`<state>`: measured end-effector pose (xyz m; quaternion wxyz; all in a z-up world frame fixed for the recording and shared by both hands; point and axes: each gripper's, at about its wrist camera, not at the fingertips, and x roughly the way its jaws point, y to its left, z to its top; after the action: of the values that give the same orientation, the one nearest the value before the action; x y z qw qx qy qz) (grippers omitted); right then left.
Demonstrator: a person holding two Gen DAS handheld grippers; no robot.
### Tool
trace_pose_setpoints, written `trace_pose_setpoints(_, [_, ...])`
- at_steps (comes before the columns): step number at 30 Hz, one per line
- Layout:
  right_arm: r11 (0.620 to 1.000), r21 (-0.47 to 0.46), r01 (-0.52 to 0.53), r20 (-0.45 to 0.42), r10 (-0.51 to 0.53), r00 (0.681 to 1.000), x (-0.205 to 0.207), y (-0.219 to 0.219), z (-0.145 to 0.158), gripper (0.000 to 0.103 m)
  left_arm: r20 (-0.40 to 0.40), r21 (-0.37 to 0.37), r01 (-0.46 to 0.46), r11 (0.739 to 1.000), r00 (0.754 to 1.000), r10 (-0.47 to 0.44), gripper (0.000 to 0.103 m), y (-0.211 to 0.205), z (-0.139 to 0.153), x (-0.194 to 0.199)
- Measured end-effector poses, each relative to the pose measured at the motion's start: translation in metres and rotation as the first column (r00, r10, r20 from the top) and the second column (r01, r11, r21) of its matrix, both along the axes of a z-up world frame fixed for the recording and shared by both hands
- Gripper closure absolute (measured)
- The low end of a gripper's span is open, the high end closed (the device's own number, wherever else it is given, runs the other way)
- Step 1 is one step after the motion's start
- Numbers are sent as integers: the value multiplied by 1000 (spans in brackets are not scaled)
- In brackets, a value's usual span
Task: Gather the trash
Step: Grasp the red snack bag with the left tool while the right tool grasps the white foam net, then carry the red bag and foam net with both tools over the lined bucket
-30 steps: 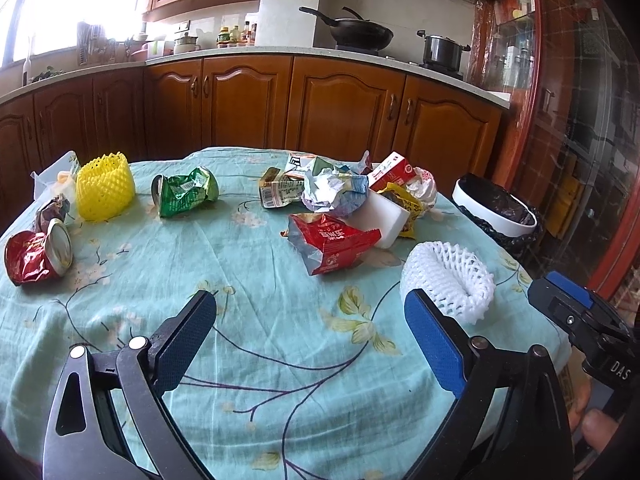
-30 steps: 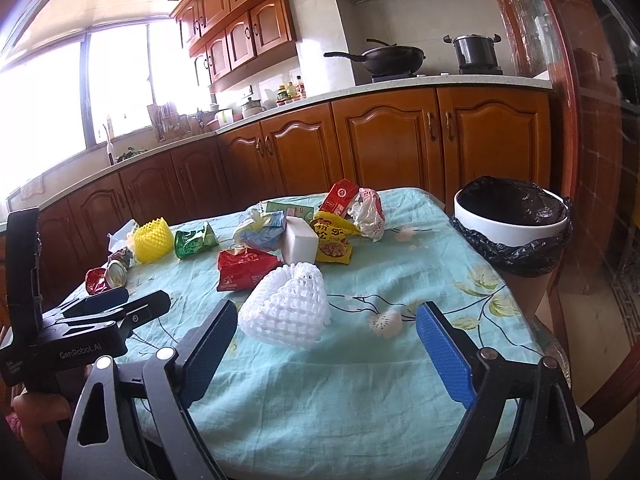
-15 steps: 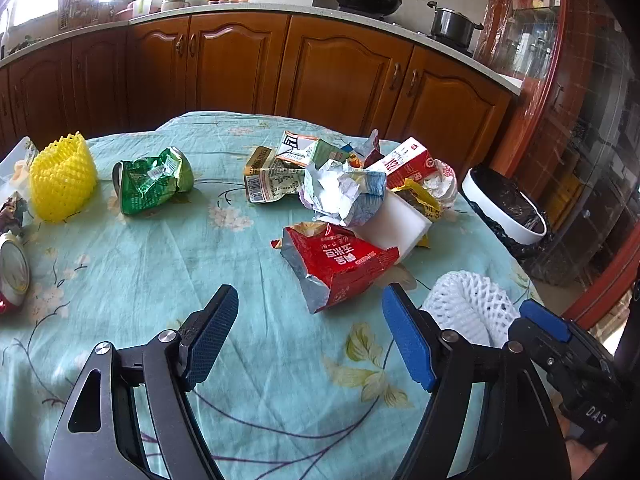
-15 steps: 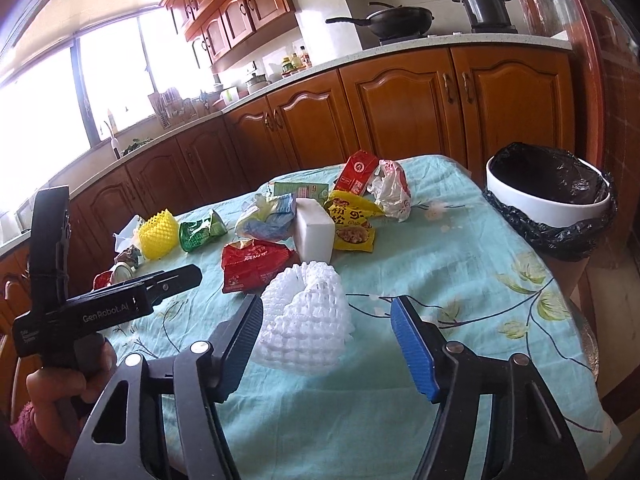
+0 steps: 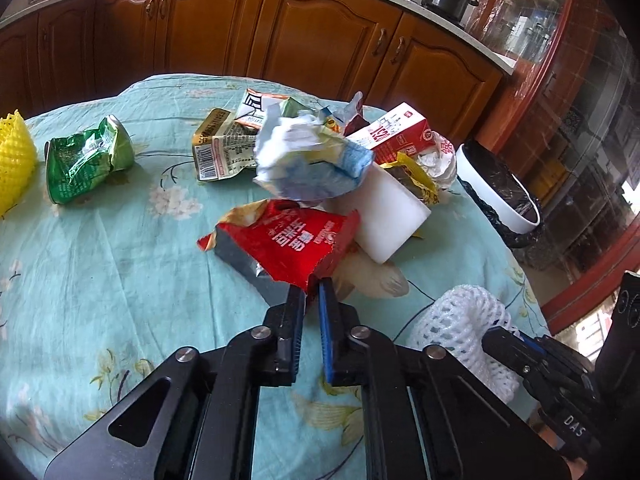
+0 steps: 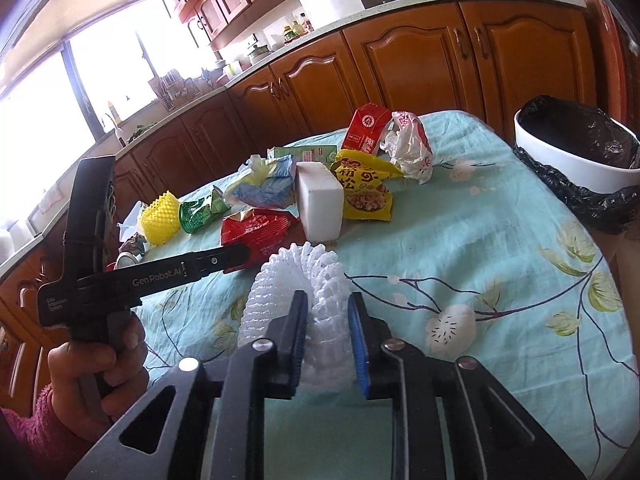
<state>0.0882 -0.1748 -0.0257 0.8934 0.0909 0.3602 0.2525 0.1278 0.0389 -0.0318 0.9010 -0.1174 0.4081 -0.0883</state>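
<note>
Both grippers clamped | left gripper (image 5: 310,296): torn red wrapper (image 5: 286,240) | right gripper (image 6: 327,320): squashed white foam net (image 6: 298,284)

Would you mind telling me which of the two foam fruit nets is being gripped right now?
The white foam net, squeezed between the right gripper. The yellow foam net sits untouched at the table's far side.
</note>
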Motion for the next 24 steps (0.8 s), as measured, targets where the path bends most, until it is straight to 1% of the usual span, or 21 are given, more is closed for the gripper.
trace_pose_setpoints(2, [1000, 1, -1, 6, 1, 1000, -1, -1, 0, 93, 9, -7, 11, 1000, 1000, -11, 101, -1, 2, -4])
trace_pose_setpoints(12, [1000, 25, 12, 28, -13, 1000, -9, -16, 13, 94, 36, -24, 65, 998, 997, -64, 102, -14, 18, -26])
trace_pose_setpoints(18, [998, 38, 52, 56, -54, 997, -9, -34, 23, 94, 78, -17, 112, 994, 991, -110, 102, -35, 35, -25])
trace_pose_setpoints(24, [994, 49, 103, 69, -106, 992, -6, -53, 30, 94, 95, -11, 163, 986, 982, -162, 102, -57, 45, -17])
